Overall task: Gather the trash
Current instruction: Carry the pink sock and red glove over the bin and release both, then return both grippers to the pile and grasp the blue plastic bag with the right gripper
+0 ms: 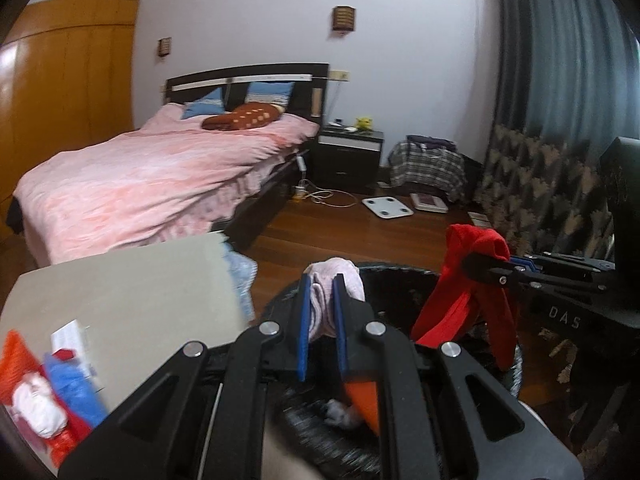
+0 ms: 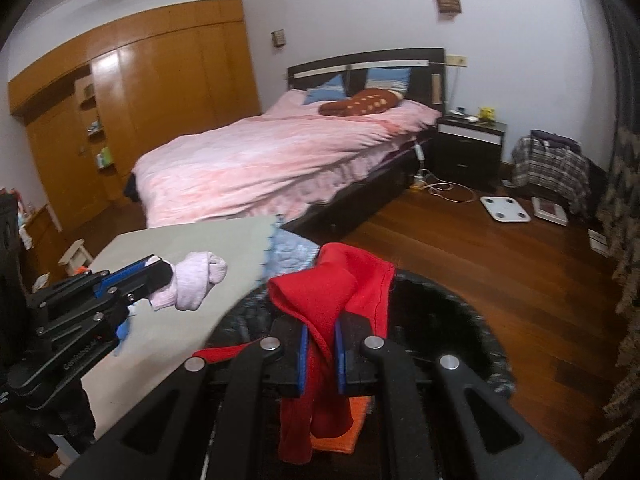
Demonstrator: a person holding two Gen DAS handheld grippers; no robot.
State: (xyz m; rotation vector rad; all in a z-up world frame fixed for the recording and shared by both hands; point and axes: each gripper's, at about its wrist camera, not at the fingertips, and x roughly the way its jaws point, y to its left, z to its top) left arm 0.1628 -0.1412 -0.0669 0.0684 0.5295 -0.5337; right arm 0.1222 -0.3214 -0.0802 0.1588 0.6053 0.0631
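Surface [image 1: 132, 280]: a pale grey top at the near left. On its near left corner lies a heap of crumpled plastic wrappers [image 1: 44, 392], orange, blue and white, not yet collected.
Left claw [image 1: 322, 316]: clenched on a pale pink sock [image 1: 336, 296], gripped across its bunched middle between the blue pads, toe end poking out beyond the tips. In the right wrist view it hangs over the right edge of the surface, just left of the bin.
Pink sock, handling: soft, light and limp by the look of it; a pinch on a thick fold should hold, a thin edge might slip.
Bin [image 2: 460, 312]: a dark round basket, near centre on the wood floor, just right of the surface. Something orange and a greyish scrap lie inside.
Right claw [image 2: 320, 352]: clenched on a red cloth [image 2: 332, 292], held mid-fold directly over the bin, loose ends drooping either side of the fingers.
Red cloth, handling: likely floppy and light; its trailing ends could catch on the rim, so it probably needs releasing well inside the opening.
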